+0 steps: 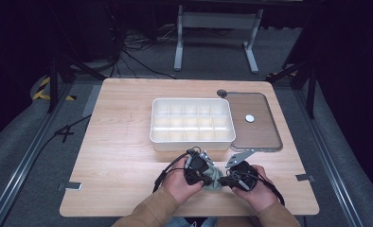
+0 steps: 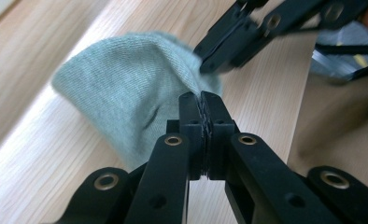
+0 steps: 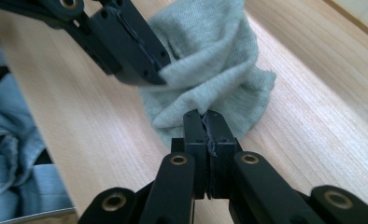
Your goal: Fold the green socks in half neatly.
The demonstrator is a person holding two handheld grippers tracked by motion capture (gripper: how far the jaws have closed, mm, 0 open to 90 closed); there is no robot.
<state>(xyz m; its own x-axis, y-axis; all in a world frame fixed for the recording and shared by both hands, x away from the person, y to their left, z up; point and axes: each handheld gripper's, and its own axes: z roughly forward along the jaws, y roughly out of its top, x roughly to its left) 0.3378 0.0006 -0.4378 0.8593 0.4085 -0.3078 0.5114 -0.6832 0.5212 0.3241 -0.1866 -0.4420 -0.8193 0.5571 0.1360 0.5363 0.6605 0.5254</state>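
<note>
A soft grey-green knitted sock (image 1: 214, 178) is bunching at lower centre, the left gripper (image 2: 204, 103) and right gripper (image 3: 204, 119) both pinching its ribbed folds, jaws fully closed.

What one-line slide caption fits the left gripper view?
Left gripper fingers shut on a grey-green sock, right gripper pinching it opposite.

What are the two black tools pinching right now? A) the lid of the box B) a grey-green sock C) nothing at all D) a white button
B: both the left tool and the right tool have their jaws closed on folds of the grey-green sock, which sits bunched up on the wooden table.
</note>
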